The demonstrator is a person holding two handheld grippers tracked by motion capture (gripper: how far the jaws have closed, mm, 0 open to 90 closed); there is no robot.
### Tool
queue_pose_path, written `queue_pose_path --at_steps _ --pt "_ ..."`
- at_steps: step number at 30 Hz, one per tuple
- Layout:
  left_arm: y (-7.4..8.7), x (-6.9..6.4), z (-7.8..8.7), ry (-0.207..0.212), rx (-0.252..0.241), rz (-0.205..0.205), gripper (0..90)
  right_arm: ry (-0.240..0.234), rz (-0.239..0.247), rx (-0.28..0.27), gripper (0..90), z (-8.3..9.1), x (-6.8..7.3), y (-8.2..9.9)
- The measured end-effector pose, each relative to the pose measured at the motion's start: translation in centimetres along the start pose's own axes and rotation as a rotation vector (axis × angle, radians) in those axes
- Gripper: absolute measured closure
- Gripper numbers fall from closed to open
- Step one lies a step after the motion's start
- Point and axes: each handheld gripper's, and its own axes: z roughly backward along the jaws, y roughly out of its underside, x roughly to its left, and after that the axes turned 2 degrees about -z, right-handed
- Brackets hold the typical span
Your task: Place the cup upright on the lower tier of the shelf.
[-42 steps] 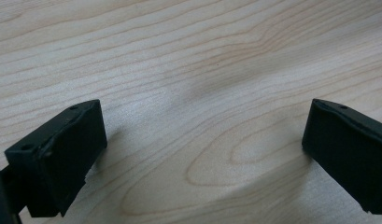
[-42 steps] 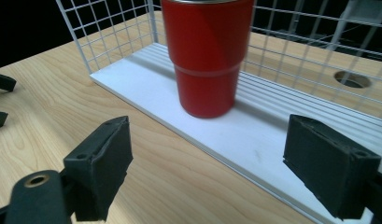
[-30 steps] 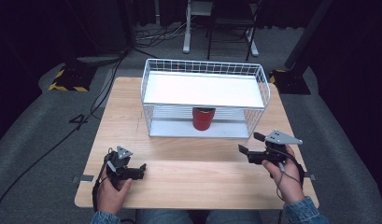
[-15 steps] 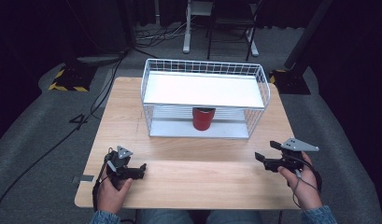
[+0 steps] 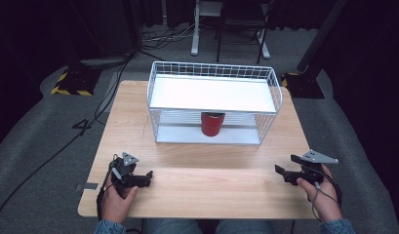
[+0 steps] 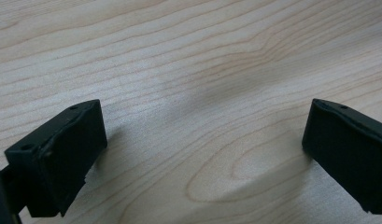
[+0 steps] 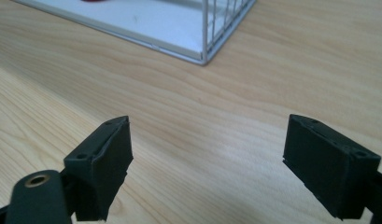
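Note:
A red cup stands upright on the lower shelf of a white wire rack at the back middle of the wooden table. My left gripper rests low over the table's front left, open, with bare wood between its jaws. My right gripper is at the front right, open and empty. The rack's near corner lies ahead of the right gripper, well apart from it. A sliver of the red cup shows at the top edge of the right gripper view.
The rack has a white upper shelf and a white base tray. Cables trail on the grey floor left of the table. A black stand with yellow-striped base and chair legs are beyond the table.
My right gripper has drawn back from near the rack's front right toward the table's front right corner. The left gripper has stayed put.

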Motion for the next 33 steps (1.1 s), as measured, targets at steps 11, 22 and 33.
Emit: queue_pose_path --at_steps 11,22,33 --pt "0.0 0.0 0.0 0.0 0.001 0.001 0.1 0.016 -0.009 0.06 15.8 -0.3 -1.4 1.9" --pt "0.0 0.0 0.0 0.0 0.0 0.001 0.1 0.023 0.021 0.102 15.8 -0.7 -1.5 2.8" --pt "0.0 0.0 0.0 0.001 0.0 0.001 0.1 0.064 0.02 0.117 13.5 -0.9 -1.1 3.0"
